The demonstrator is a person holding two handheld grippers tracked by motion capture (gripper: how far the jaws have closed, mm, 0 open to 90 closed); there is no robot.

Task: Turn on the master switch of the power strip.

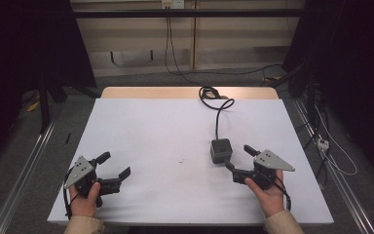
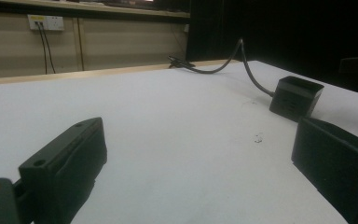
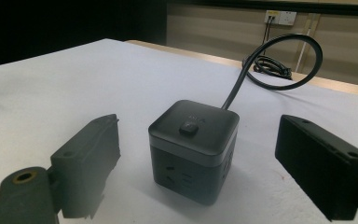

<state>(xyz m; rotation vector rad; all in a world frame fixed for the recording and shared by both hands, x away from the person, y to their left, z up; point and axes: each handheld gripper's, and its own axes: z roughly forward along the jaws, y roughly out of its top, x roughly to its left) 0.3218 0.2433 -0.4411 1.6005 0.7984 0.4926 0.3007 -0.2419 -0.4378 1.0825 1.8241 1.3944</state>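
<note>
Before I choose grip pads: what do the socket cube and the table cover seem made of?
The socket cube looks like hard matte dark plastic, with crisp moulded edges and slots. Its cord looks rubbery, holding a smooth loop. The table cover seems a matte white sheet, perhaps paper or cloth; that stays uncertain.

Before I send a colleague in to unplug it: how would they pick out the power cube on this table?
Start at the white table and look to its right half, just ahead of the right gripper, whose open jaws face it without touching. There sits the power cube, a small dark block with sockets on its sides and a button on top. A black cable runs from it to the far edge.
</note>
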